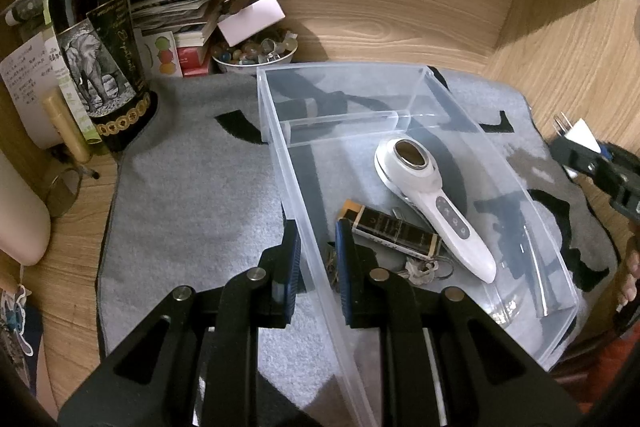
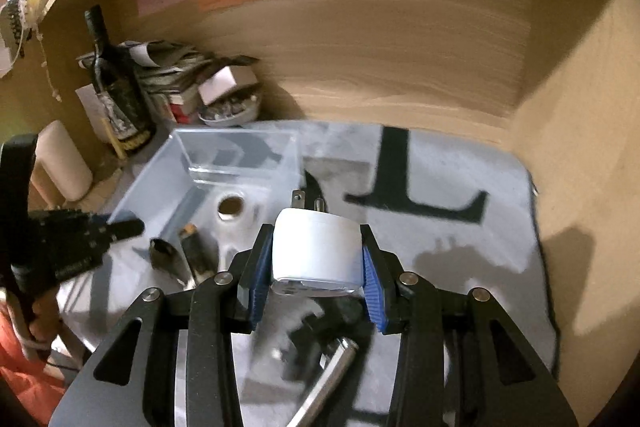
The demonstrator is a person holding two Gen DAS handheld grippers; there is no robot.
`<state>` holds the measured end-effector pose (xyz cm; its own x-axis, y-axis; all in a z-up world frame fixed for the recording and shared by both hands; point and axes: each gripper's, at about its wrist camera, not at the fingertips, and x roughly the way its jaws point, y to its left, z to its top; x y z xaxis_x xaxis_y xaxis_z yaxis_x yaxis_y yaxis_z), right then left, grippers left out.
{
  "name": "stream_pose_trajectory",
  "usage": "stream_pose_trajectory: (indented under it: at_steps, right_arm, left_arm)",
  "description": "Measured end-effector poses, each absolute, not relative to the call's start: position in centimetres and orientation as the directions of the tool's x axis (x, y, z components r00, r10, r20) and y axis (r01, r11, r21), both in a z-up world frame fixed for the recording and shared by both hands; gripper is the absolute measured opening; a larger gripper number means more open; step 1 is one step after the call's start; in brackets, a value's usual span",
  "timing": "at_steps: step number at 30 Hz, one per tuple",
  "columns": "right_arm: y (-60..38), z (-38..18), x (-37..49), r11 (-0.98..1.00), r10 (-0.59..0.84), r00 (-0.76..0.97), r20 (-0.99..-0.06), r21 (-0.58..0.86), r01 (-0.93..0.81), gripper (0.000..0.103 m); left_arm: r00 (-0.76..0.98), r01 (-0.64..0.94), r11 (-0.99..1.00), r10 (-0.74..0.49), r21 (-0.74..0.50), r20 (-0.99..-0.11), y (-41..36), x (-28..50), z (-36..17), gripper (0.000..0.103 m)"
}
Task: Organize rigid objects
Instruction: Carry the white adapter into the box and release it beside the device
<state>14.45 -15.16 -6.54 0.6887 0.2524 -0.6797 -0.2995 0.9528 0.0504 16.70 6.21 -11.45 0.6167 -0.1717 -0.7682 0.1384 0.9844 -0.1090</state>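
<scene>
A clear plastic bin [image 1: 360,83] sits on a grey mat [image 1: 192,195]. Inside it lie a white handheld device [image 1: 436,203], a dark and gold box [image 1: 392,227] and a bunch of keys [image 1: 424,267]. My left gripper [image 1: 317,239] is shut on the bin's near left wall, one finger on each side. My right gripper [image 2: 316,251] is shut on a white plug adapter [image 2: 316,247], prongs pointing away, held in the air above the mat to the right of the bin [image 2: 240,155]. From the left wrist the adapter [image 1: 580,133] shows at the far right edge.
A dark wine bottle [image 1: 96,39], stacked papers and booklets [image 1: 176,11] and a bowl of marbles [image 1: 256,53] crowd the back left corner. Wooden walls close the back and right. Below my right gripper a metal tool [image 2: 328,383] and a black object [image 2: 304,343] lie on the mat.
</scene>
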Motion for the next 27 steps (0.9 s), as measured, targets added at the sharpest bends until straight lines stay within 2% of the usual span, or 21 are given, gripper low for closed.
stream_pose_trajectory:
  at_steps: [7, 17, 23, 27]
  right_arm:
    - [-11.4, -5.5, 15.3, 0.914, 0.316, 0.665, -0.676, 0.028, -0.406, 0.037]
    - [-4.6, -7.8, 16.0, 0.807, 0.313, 0.581, -0.751, -0.112, -0.579, 0.037]
    - [-3.6, -9.7, 17.6, 0.783, 0.303, 0.501, -0.810, -0.088, -0.616, 0.037]
    - [-3.7, -10.0, 17.7, 0.788, 0.297, 0.502, -0.813, -0.089, -0.610, 0.037]
  left_arm:
    - [0.618, 0.140, 0.983, -0.178, -0.116, -0.766, 6.5, 16.6, -11.4, 0.016]
    - [0.620, 0.139, 0.982, -0.190, -0.132, -0.762, 6.8, 16.6, -11.4, 0.016]
    - [0.619, 0.144, 0.983, -0.180, -0.115, -0.765, 6.5, 16.6, -11.4, 0.016]
    - [0.619, 0.142, 0.983, -0.182, -0.120, -0.764, 6.6, 16.6, -11.4, 0.016]
